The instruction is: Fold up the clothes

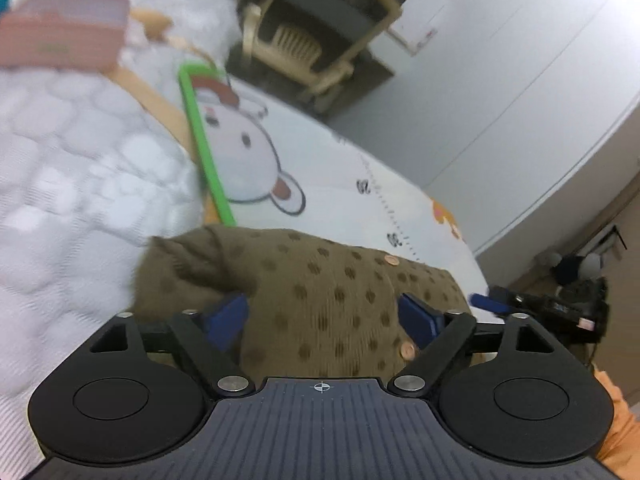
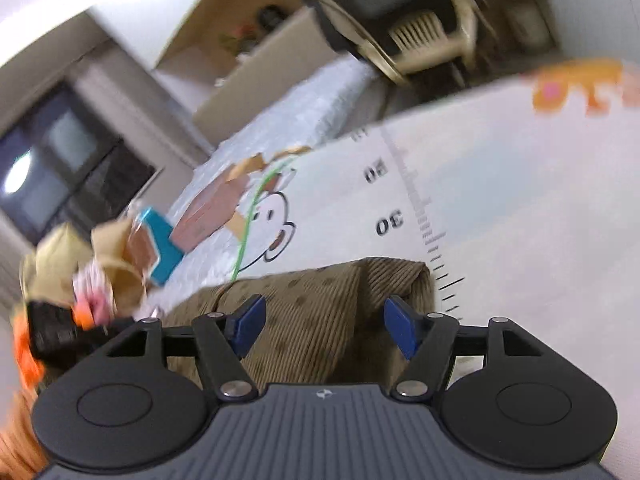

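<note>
Left gripper (image 1: 324, 316) spread wide over the olive dotted garment (image 1: 320, 280). Right gripper (image 2: 326, 326) likewise parted above its folded far edge. Bare mat (image 2: 520, 208) to the right.

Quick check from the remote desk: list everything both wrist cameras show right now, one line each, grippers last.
Garment: one, olive-brown with darker dots and copper buttons, bunched on the mat under both grippers.
Mat: one, white with cartoon animal, green border and ruler marks, beneath the garment.
Quilted cover: one, white, left of the mat.
Pink box: one, on the cover.
Teal box: one, near the pink box.
Chair: one, beige and dark, beyond the mat.
Left gripper: black, blue pads, open.
Right gripper: same, open.
</note>
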Tool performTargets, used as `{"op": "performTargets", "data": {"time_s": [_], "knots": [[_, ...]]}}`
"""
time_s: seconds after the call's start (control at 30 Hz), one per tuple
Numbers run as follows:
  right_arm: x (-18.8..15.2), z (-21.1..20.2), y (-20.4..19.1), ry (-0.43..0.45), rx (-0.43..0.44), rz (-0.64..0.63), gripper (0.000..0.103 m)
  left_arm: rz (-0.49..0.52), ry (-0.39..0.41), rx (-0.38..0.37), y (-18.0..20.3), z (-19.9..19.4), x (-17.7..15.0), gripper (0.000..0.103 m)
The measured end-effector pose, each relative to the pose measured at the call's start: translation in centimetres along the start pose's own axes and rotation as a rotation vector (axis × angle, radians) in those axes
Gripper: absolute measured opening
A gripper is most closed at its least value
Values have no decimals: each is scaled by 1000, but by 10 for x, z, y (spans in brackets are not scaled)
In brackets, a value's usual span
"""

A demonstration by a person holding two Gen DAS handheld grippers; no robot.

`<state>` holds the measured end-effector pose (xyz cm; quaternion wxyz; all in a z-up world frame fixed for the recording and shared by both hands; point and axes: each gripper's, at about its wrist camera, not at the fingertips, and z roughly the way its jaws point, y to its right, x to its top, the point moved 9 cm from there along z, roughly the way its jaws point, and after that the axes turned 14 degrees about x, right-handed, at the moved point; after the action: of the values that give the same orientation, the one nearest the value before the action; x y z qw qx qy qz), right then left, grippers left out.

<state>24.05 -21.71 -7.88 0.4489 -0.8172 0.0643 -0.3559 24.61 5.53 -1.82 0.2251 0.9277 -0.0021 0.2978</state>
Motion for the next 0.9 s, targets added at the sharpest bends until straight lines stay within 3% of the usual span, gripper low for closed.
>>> {"op": "performTargets", "data": {"time_s": [0.1, 0.17, 0.27, 0.33, 0.43, 0.67, 0.9], "knots": [[0, 43, 17, -90, 65, 108, 67, 15, -98, -9, 6, 40, 4, 93], [13, 62, 17, -97, 89, 85, 70, 17, -140, -20, 10, 62, 10, 93], [47, 83, 14, -51, 90, 13, 70, 44, -124, 0, 14, 74, 22, 93], [81, 92, 7, 13, 49, -97, 70, 65, -103, 0, 14, 70, 23, 93], [113, 101, 5, 51, -89, -273, 70, 98, -70, 1, 13, 63, 24, 93], [61, 70, 11, -60, -177, -406, 70, 172, 4, 4, 12, 47, 27, 95], [7, 36, 17, -176, -259, -534, 72, 188, -1, 30, 1, 18, -23, 96]]}}
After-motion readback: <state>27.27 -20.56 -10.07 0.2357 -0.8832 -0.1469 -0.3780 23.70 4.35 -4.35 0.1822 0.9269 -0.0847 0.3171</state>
